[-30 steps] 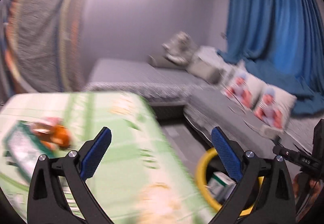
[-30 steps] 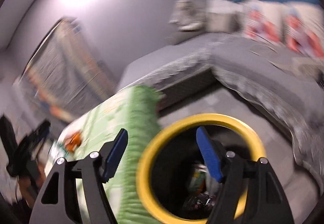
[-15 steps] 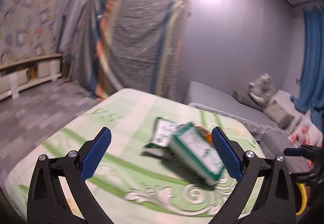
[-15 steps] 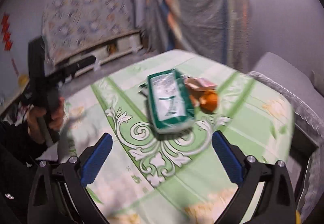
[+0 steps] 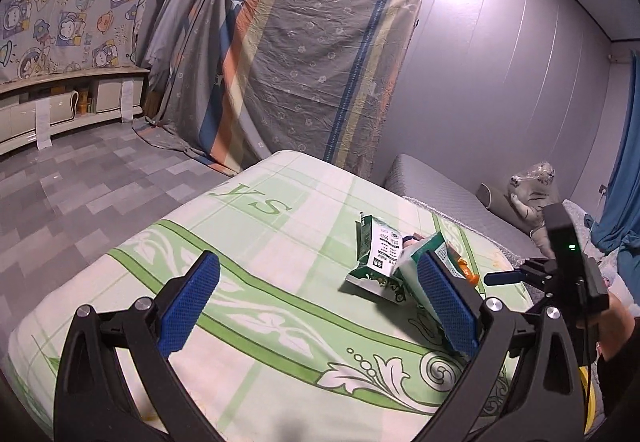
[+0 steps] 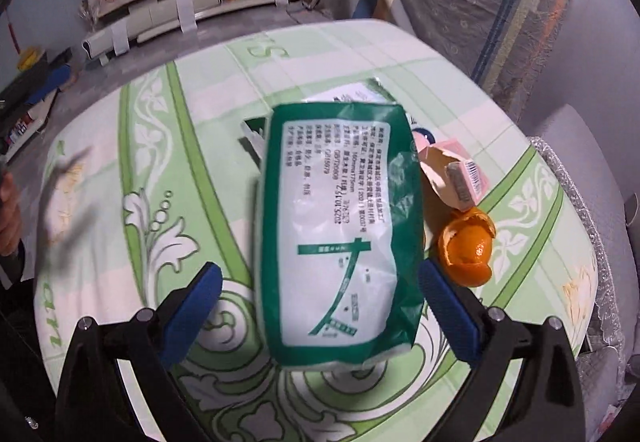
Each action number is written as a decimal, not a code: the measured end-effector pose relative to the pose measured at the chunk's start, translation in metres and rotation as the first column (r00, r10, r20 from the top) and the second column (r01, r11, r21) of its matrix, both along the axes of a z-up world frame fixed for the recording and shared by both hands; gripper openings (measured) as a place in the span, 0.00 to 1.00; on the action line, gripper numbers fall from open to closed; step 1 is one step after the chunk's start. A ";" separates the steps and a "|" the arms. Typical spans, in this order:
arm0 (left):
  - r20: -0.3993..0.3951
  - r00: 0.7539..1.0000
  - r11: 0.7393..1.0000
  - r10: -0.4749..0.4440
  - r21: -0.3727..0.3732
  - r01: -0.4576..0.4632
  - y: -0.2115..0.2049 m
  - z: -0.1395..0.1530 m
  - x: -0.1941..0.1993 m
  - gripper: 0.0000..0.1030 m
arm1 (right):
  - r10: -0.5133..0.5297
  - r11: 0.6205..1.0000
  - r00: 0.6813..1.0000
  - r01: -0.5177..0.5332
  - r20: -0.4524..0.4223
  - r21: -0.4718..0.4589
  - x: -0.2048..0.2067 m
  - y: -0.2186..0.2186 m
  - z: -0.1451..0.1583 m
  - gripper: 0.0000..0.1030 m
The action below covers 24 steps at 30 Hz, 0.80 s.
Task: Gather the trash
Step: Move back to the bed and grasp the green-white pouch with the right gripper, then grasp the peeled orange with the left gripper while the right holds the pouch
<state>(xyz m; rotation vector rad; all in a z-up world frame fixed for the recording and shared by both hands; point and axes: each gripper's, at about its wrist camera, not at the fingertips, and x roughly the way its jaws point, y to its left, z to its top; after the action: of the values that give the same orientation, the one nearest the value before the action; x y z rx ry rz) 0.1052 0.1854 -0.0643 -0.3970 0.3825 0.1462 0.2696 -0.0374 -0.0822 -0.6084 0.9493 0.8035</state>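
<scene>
- I am holding my right claw wide open over the green tissue pack, its jaws having just been opening, pads clear of both long sides; I should be lowering squarely before squeezing the soft wrap.
- My left claw is hanging open and empty over the bench.
- The orange peel is lying at 3 o'clock of the pack, just beside it.
- The pack is hiding most of a second wrapper and part of the pink carton.

A tissue pack lay mid-table, over a flat wrapper toward the far edge; a small carton and orange peel sat just right.
</scene>
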 end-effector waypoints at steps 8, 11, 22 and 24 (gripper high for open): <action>-0.035 0.999 1.000 -0.032 0.000 0.032 -0.002 -0.011 0.010 0.92 | -0.065 0.997 0.996 0.063 -0.065 -0.046 0.035 0.009 -0.034 0.92; -0.052 0.998 0.999 -0.044 0.009 0.044 -0.006 -0.014 0.013 0.92 | -0.097 0.995 0.991 0.095 -0.091 -0.019 0.040 0.008 -0.037 0.91; -0.112 0.991 0.994 -0.073 0.074 0.082 -0.028 -0.014 0.028 0.92 | -0.229 0.951 0.952 0.263 -0.203 0.162 0.039 -0.046 -0.009 0.43; -0.121 0.989 0.991 -0.081 0.100 0.093 -0.034 -0.012 0.030 0.92 | -0.245 0.929 0.941 0.297 -0.231 0.223 0.034 -0.066 0.002 0.43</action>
<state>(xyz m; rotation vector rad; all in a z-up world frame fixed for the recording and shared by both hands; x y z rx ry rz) 0.1352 0.1515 -0.0762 -0.2677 0.5048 0.1038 0.3032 -0.1029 -0.0805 -0.1668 1.0657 0.7289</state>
